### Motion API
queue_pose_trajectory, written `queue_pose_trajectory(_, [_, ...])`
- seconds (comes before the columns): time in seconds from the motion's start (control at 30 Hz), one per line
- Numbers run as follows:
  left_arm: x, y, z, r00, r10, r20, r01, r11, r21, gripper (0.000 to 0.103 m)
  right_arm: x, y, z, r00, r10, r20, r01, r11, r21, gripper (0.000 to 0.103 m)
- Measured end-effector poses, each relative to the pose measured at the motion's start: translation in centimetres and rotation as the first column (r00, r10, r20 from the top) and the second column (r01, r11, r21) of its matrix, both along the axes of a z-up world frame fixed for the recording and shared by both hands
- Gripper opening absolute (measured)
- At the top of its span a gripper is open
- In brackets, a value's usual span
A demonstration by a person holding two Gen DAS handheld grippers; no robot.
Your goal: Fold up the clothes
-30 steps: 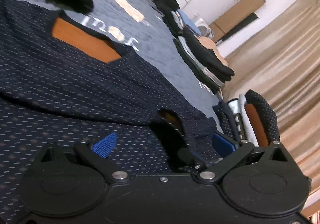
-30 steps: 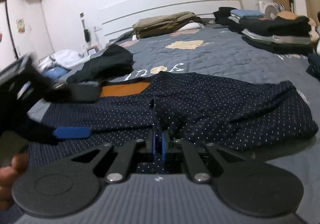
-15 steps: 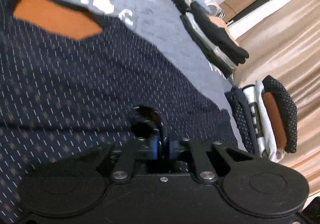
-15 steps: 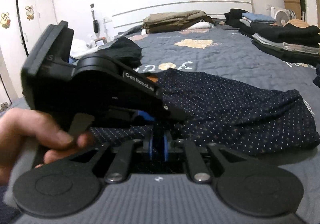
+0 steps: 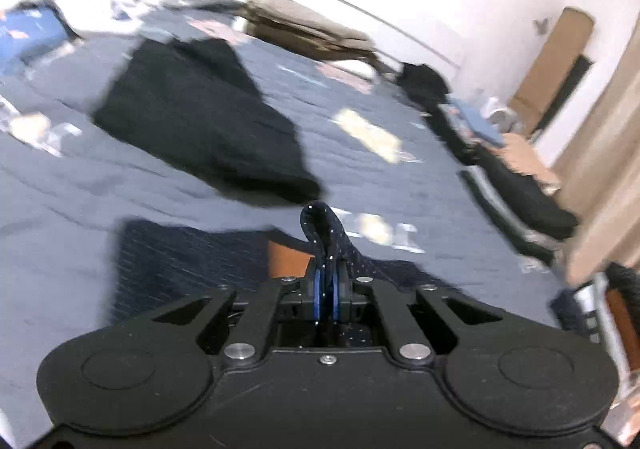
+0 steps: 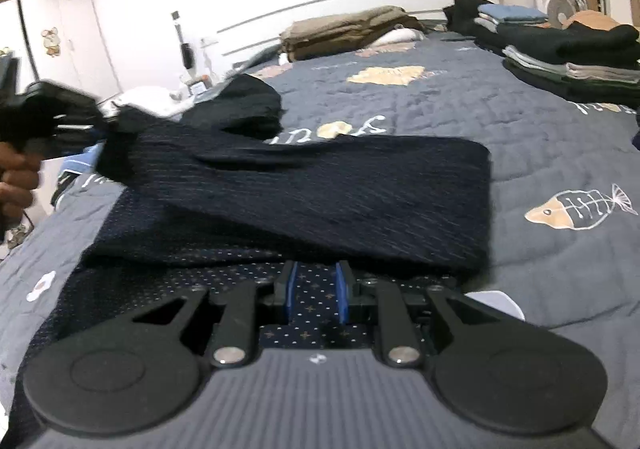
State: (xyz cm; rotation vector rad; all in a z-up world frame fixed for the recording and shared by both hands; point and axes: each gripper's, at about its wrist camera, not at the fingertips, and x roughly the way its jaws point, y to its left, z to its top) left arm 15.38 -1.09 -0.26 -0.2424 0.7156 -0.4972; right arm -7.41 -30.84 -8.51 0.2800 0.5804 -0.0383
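Navy dotted shirt [image 6: 312, 201] now half-folded on bed [image 6: 540, 137].
L tongs [image 5: 327, 281] newly pinching hem, swung it across; R tongs [image 6: 316, 289] have let go.

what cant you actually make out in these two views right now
- Left wrist view: the black garment and headboard end are motion-blurred.
- Right wrist view: the left gripper is blurred, its fingertips hidden by the dotted navy garment.
- Right wrist view: the right gripper body hides the garment's near edge.

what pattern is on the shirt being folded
Dark navy with small pale dots and tiny tan cross motifs on the shirt, clearest in the right wrist view.
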Motion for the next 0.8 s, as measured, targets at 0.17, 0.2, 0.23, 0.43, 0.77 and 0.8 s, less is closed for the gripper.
queue_pose_trajectory(0.17, [0.8, 2.2, -2.5, 0.995, 0.068, -0.077, -0.062, 0.994, 0.089, 0.007, 0.8, -1.2, -0.9, 0.996, -0.069, -0.057, 0.069, 0.998, 0.002, 0.02])
queue_pose_trajectory(0.2, [0.8, 2.5, -3.3, 0.992, 0.084, -0.095, -0.073, 0.991, 0.111, 0.009, 0.9, -1.5, -1.0, 0.994, -0.081, -0.073, 0.081, 0.997, 0.008, 0.02])
queue_pose_trajectory(0.23, [0.7, 2.8, -4.2, 0.989, 0.099, -0.113, -0.084, 0.988, 0.133, 0.016, 1.0, -1.8, -1.1, 0.992, -0.091, -0.087, 0.092, 0.996, 0.014, 0.02])
queue_pose_trajectory(0.43, [-0.6, 5.3, -5.9, 0.989, 0.106, -0.104, -0.099, 0.993, 0.068, 0.062, 0.7, -2.7, -0.1, 0.994, -0.094, -0.051, 0.095, 0.995, 0.016, 0.02])
queue_pose_trajectory(0.77, [-1.7, 4.6, -8.7, 0.986, 0.1, -0.131, -0.09, 0.993, 0.083, 0.062, 1.6, -2.7, -1.0, 0.991, -0.116, -0.06, 0.11, 0.989, -0.096, 0.022])
queue_pose_trajectory(0.8, [-1.7, 4.7, -9.1, 0.985, 0.097, -0.14, -0.088, 0.994, 0.07, 0.059, 1.7, -2.6, -1.3, 0.991, -0.115, -0.071, 0.107, 0.989, -0.104, 0.023])
